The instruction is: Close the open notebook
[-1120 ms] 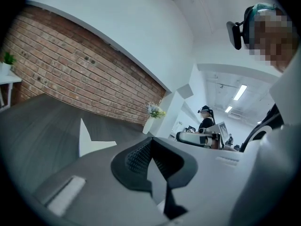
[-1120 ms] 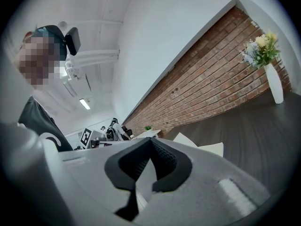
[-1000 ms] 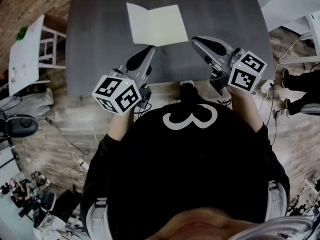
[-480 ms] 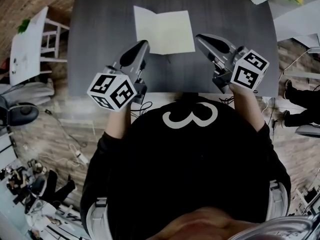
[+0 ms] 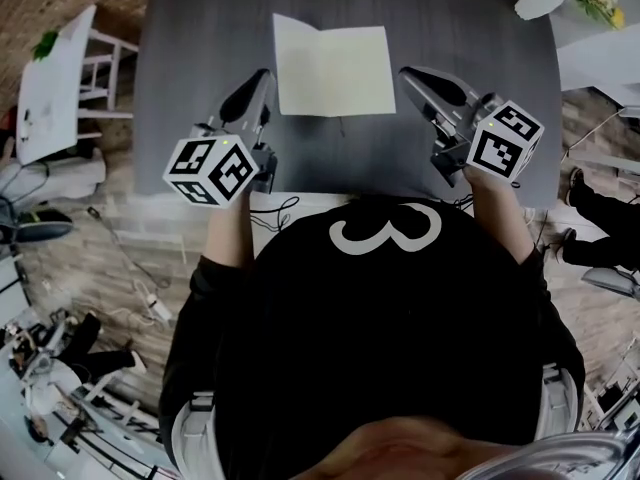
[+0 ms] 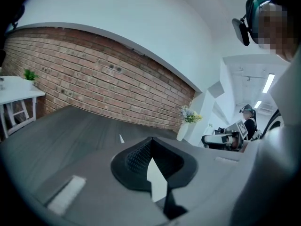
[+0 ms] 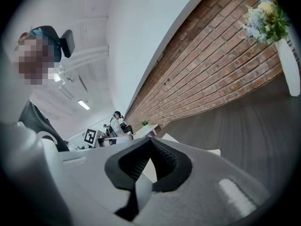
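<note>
Your left gripper [image 5: 260, 78], jaws together and holding nothing, has swung outward from the near-left corner of the open notebook [image 5: 333, 70] and now sits just beside its left page. Your right gripper [image 5: 410, 74], also closed and empty, stays just off the right page. The notebook lies flat on the bench [image 5: 190, 38], untouched. You now flank it, ready to lift a page.
</note>
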`<move>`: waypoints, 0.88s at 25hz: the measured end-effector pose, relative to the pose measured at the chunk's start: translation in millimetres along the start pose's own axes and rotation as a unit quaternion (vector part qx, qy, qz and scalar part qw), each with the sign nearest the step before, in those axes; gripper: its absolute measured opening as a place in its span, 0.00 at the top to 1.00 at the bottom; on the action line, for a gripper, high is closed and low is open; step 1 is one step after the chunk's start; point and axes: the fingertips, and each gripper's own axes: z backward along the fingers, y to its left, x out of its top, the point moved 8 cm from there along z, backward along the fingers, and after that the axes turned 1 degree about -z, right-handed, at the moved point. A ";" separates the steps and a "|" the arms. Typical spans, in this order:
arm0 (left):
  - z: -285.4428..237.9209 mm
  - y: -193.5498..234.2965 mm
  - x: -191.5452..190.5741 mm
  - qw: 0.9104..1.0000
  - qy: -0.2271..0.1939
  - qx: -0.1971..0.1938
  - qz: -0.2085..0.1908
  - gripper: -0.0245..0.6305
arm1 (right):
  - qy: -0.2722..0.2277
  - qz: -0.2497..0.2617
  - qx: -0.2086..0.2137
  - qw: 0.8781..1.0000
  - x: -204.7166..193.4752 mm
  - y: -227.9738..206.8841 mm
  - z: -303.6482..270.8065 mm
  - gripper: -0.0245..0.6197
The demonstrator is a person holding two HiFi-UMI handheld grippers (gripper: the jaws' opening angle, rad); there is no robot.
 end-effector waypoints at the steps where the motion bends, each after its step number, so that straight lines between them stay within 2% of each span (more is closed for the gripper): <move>1: 0.3 5.5 -2.1 1.000 0.001 0.006 0.002 0.94 | 0.002 -0.001 -0.002 1.000 -1.1 -0.3 -0.1 0.96; 9: -9.0 43.8 -27.3 0.999 0.021 0.037 0.011 0.94 | 0.011 -0.009 -0.013 1.000 -5.8 -7.9 1.0 0.96; 22: -22.4 73.2 -74.8 0.996 0.061 0.045 0.053 0.94 | 0.018 -0.026 -0.020 0.999 -12.4 -15.2 2.2 0.96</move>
